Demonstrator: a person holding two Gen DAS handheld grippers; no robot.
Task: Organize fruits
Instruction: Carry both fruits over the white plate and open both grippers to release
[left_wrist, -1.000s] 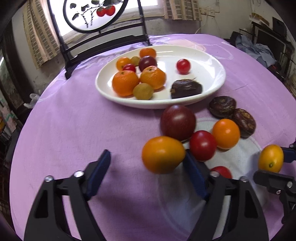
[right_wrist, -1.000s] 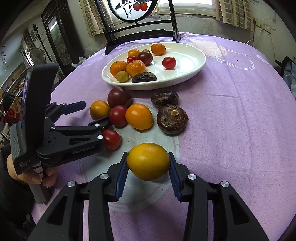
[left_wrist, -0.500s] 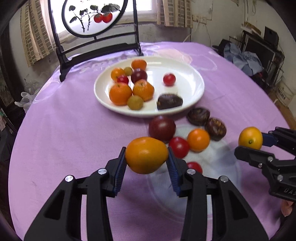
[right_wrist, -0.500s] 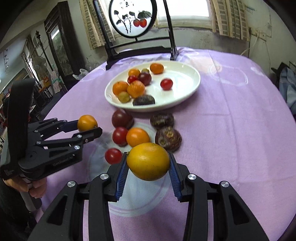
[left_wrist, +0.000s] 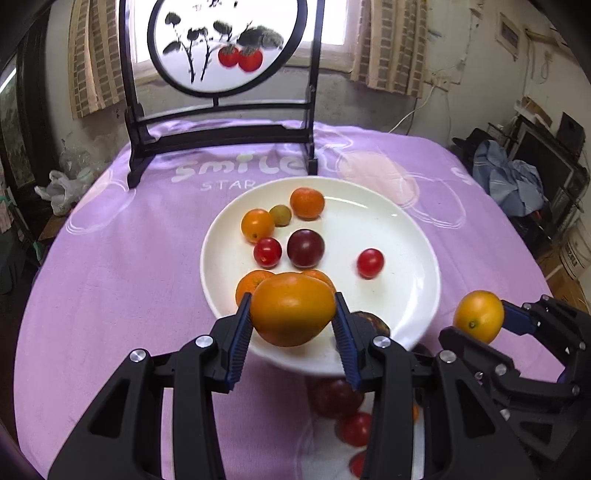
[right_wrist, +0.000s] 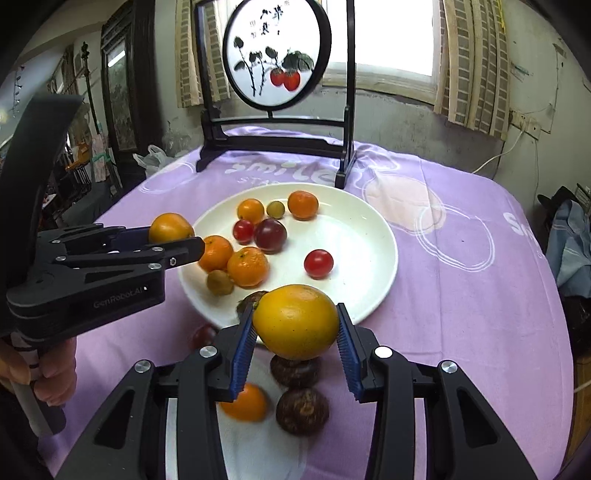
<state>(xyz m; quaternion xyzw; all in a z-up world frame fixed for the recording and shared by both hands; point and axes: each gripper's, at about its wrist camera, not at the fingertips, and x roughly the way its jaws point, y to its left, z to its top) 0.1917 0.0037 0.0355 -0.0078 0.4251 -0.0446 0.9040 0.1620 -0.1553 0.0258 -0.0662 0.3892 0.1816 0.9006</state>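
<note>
Crosswise, each jaws pair grips an orange fruit (left_wrist: 293, 314) (right_wrist: 295, 326), long axis spanning the pads.

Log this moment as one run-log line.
left gripper: shut on orange-yellow tomato | right gripper: shut on yellow-orange round fruit | both above white plate

On the left wrist view, the dark fruit (left_wrist: 373, 320) at the plate's (left_wrist: 413, 236) near rim is mostly hidden behind the held orange fruit (left_wrist: 293, 308) and a gripper finger. Below, the tomatoes (left_wrist: 354, 428) on the cloth are blurred and partly covered by the gripper frame.
</note>
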